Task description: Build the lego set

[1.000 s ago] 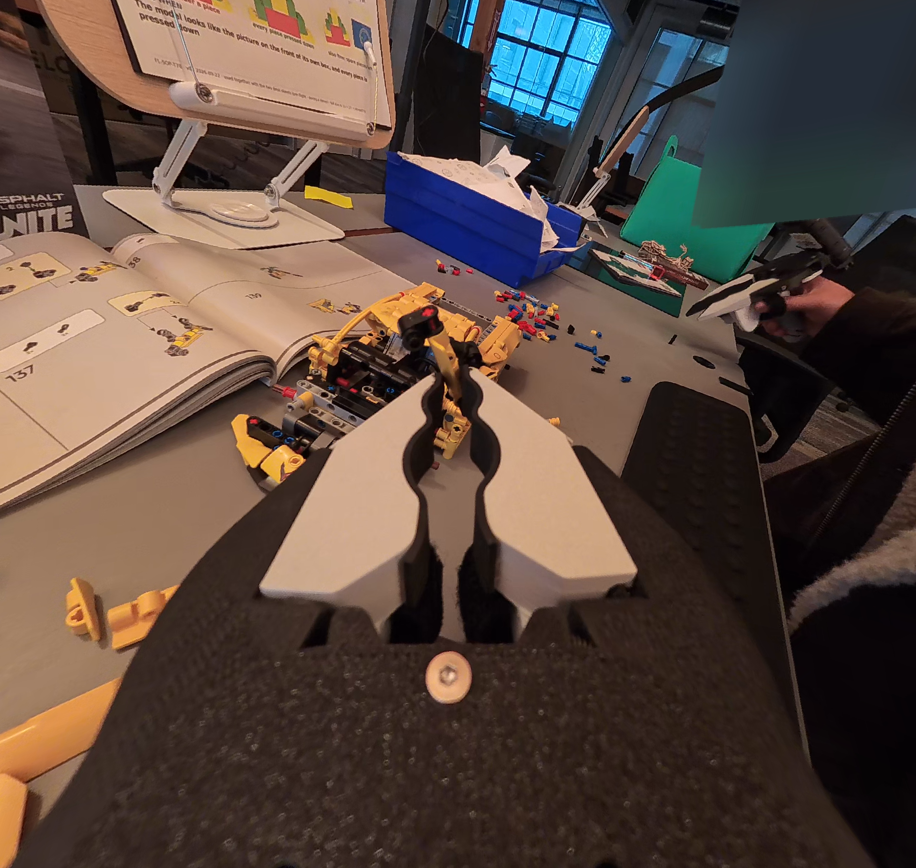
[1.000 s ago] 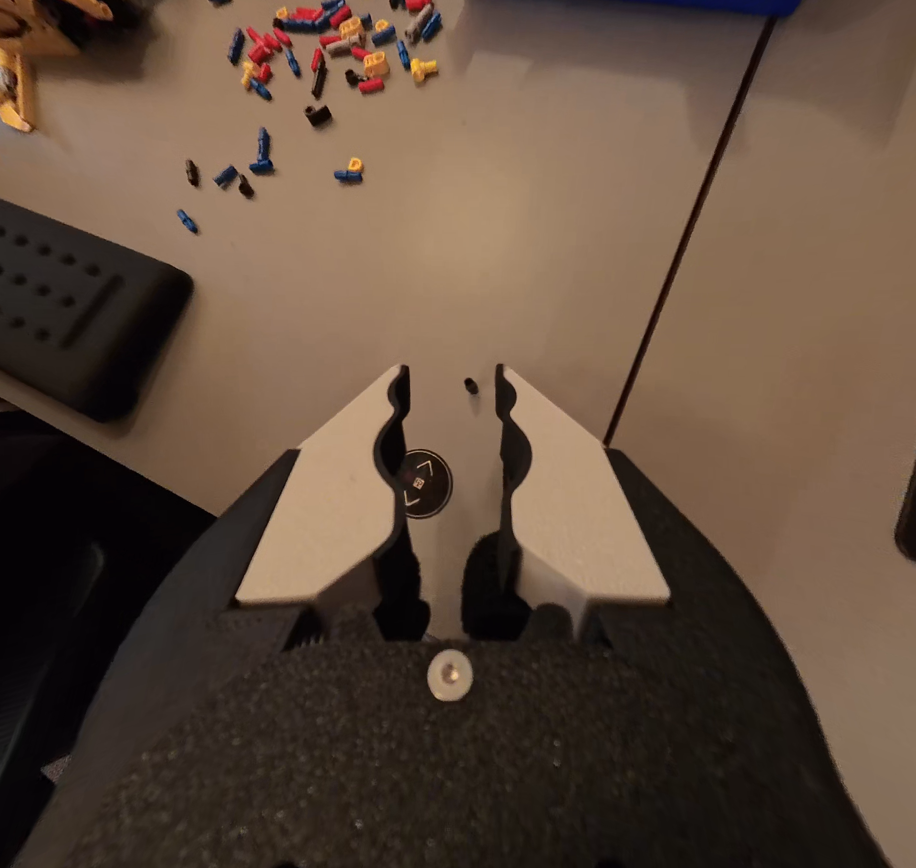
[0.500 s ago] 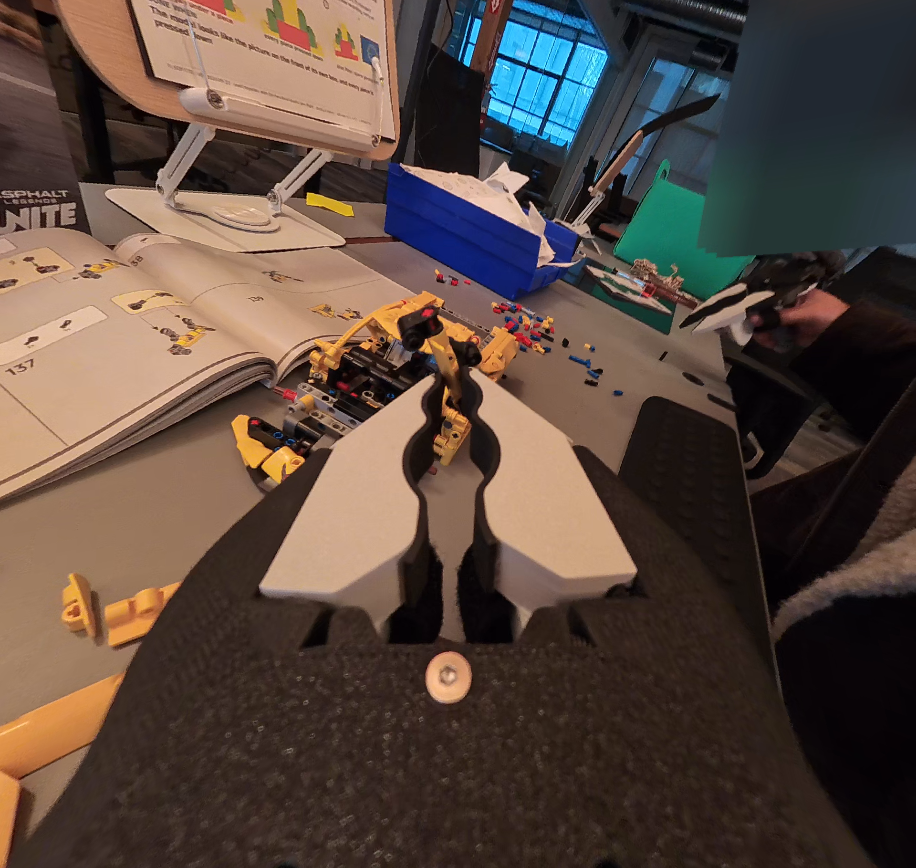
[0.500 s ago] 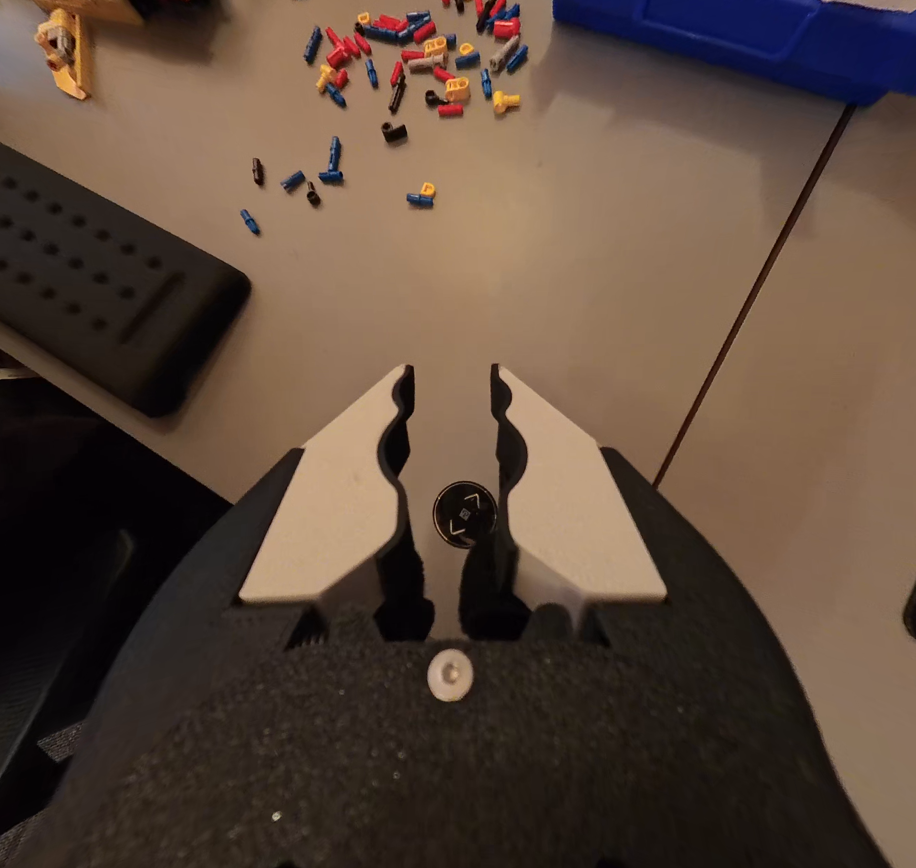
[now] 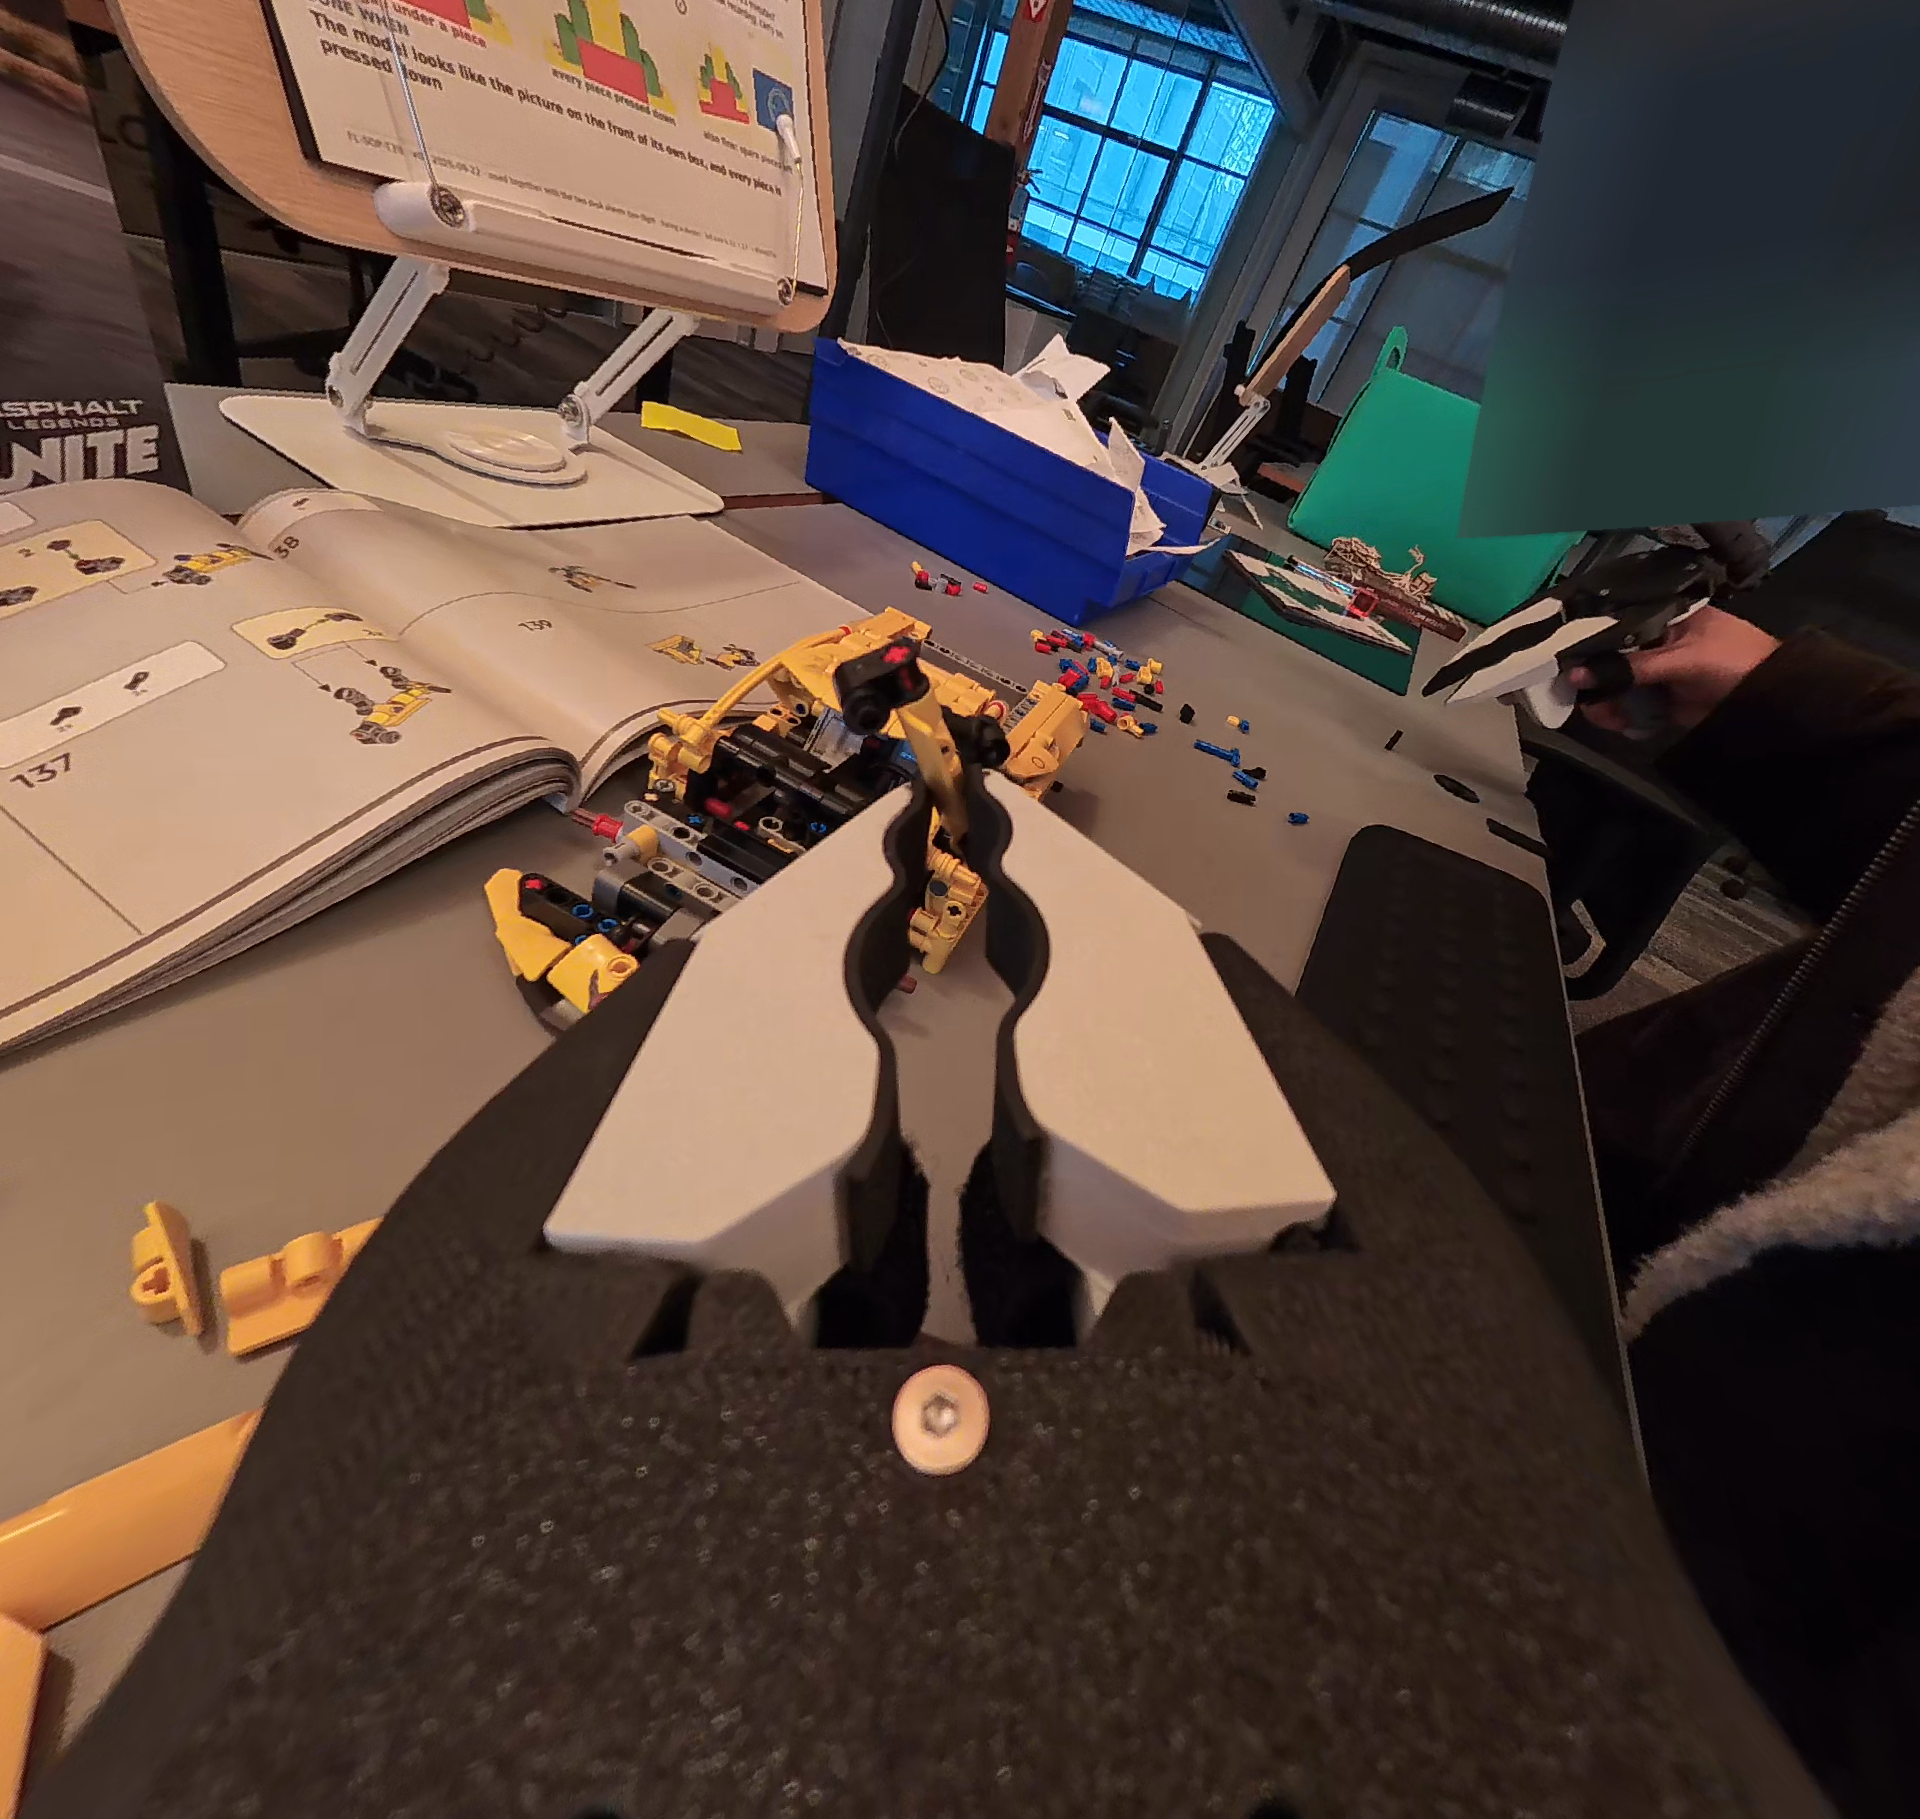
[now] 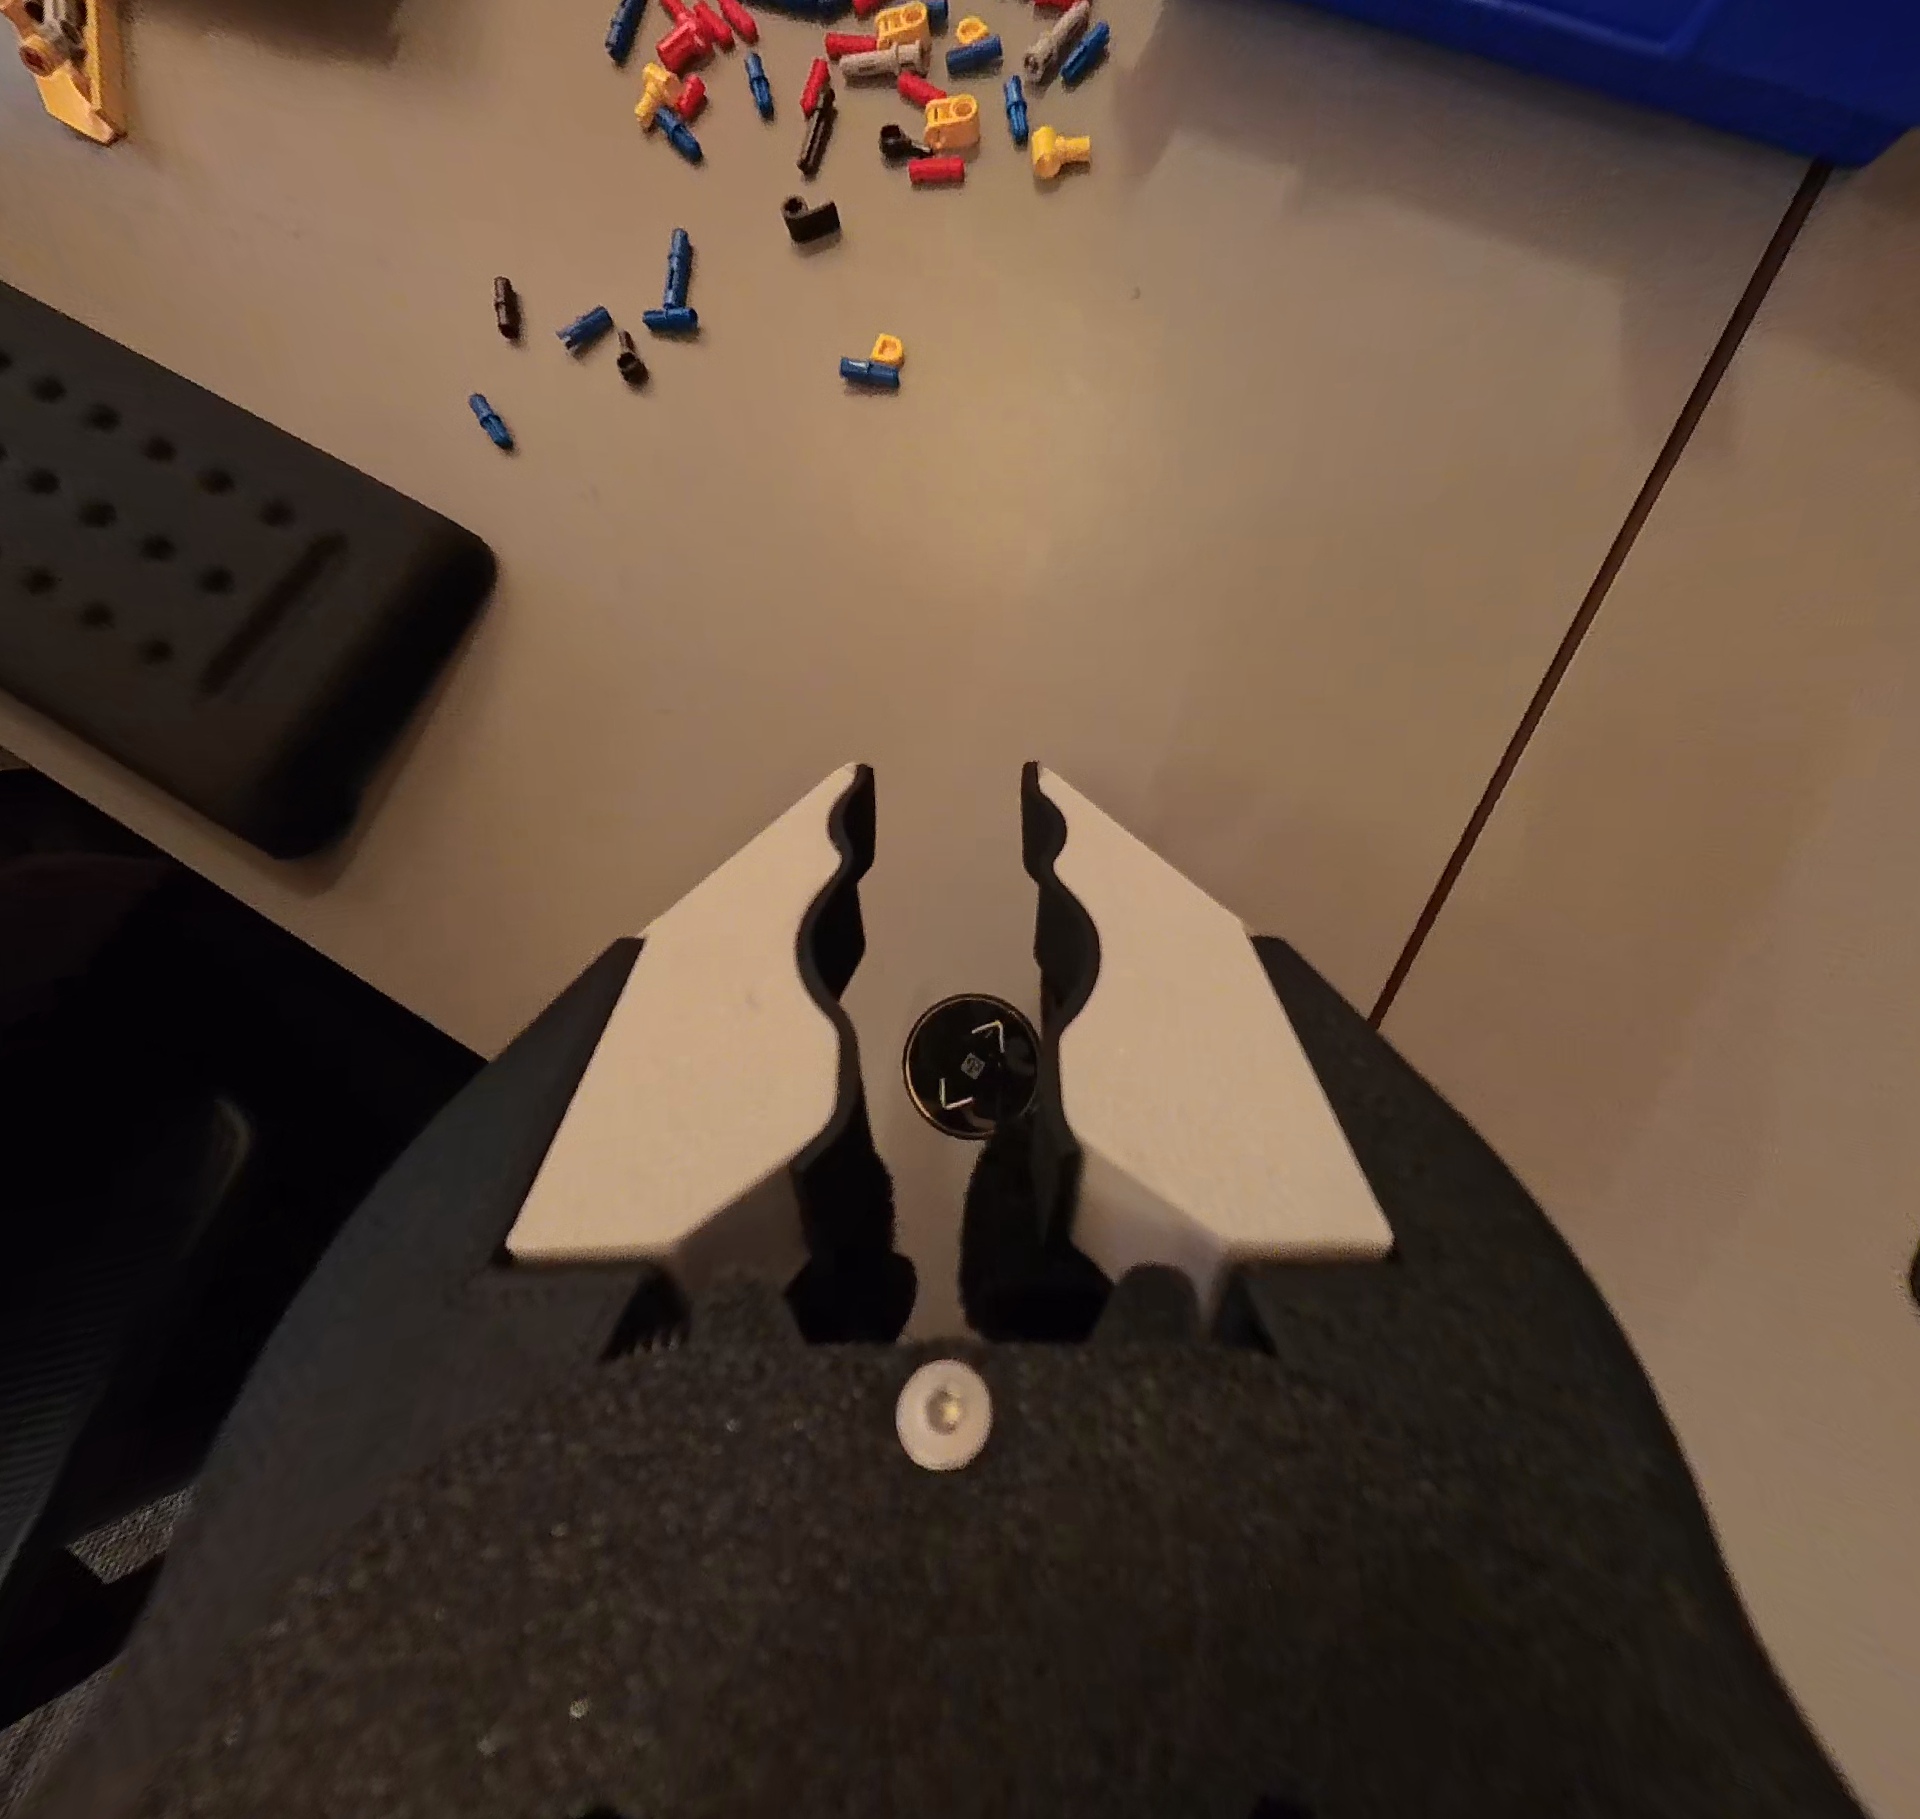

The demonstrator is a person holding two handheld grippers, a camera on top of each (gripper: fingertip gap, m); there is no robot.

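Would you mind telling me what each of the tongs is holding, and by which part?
Left tongs grip the yellow Lego vehicle by its upright yellow beam. Right tongs are open and hold nothing.

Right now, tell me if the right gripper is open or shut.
Open. The right gripper shows a clear gap between its fingertips, bare table visible through it, nothing held.

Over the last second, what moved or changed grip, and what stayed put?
The right tongs drew back from the scattered pins, open and empty throughout. The left tongs stayed closed on the yellow arm of the model; nothing was picked up or released.
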